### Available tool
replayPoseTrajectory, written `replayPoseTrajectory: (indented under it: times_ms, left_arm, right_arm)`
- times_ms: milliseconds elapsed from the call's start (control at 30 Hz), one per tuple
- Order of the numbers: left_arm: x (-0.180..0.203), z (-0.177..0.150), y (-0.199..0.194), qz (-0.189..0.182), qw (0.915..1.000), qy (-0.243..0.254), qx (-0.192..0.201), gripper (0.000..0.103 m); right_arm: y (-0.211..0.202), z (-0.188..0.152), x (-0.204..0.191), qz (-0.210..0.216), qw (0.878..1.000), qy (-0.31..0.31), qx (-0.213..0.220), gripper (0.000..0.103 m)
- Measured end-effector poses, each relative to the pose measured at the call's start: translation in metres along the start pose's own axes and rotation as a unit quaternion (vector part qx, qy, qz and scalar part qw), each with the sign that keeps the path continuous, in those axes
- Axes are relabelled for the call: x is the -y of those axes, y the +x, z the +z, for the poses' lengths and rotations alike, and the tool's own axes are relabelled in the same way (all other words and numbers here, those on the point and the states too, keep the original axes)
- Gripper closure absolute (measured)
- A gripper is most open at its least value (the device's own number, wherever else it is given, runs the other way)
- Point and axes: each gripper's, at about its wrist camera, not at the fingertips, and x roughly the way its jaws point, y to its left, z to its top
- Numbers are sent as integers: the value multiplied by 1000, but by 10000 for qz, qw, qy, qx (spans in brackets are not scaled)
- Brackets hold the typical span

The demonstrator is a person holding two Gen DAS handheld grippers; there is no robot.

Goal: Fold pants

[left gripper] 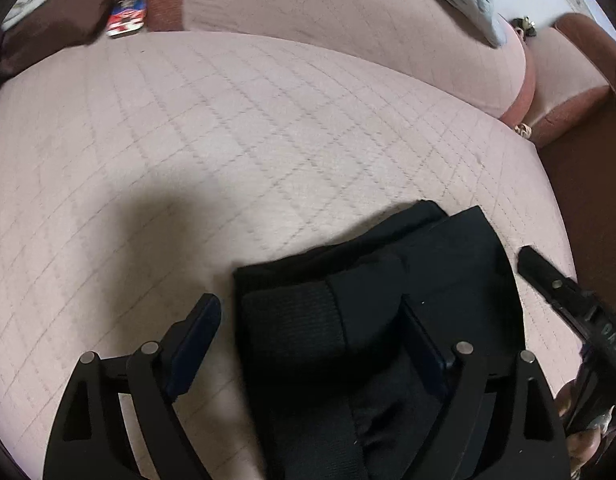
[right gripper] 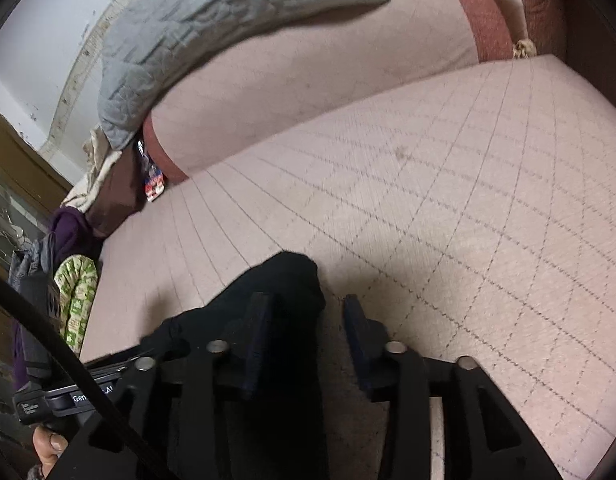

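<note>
On the left side, the left tool (left gripper: 310, 344) stood wide open over the quilted pink sofa seat (left gripper: 235, 128). Its left finger hung above bare cushion, and its right finger lay over the black cloth. The pants (left gripper: 380, 280), already gathered into a compact dark bundle, sat between and just ahead of those fingers, a ribbed band, probably the waistband, nearest the tool. The bundle's long axis seemed to run from the left tool toward the right one.

Further right, the right tool (right gripper: 308, 344) was open to a narrower gap and held nothing. Its left finger overlapped the end of the pants (right gripper: 275, 280), and its right finger stood over bare sofa seat (right gripper: 448, 184). So the cloth lay to the left of the right tool's gap, not inside it. In the left view, the right tool's (left gripper: 548, 280) finger tip rested just beside the bundle's right edge.

By my judgement, the left tool was the better placed, being centred on the bundle. The right tool would need to shift left before closing on the cloth.
</note>
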Motion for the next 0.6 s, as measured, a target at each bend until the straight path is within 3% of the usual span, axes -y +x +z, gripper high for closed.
replayPoseTrajectory:
  times_ms: [167, 267, 333, 467, 533, 600]
  left_arm:
    - [-1, -17, -20, 171, 9997, 11, 152, 15]
    - [-4, -23, -36, -25, 9997, -79, 240, 15]
    - [-9, -30, -43, -166, 9993, -169, 294, 15]
    - [-5, -57, -45, -247, 9993, -42, 278, 15]
    - [1, -67, -39, -11, 9996, 185, 216, 15]
    - [4, -78, -26, 190, 9995, 247, 74, 15]
  right_arm:
    - [-15, -10, -11, -40, 9999, -162, 28, 54]
    - [-20, -27, -25, 14, 9992, -369, -158, 46]
    - [-26, -39, -28, 1, 9987, -435, -257, 35]
    - [-43, -63, -19, -65, 9996, -132, -243, 35]
    - [-49, -74, -14, 49, 9996, 127, -249, 43]
    - [-49, -84, -14, 1, 9992, 219, -323, 44]
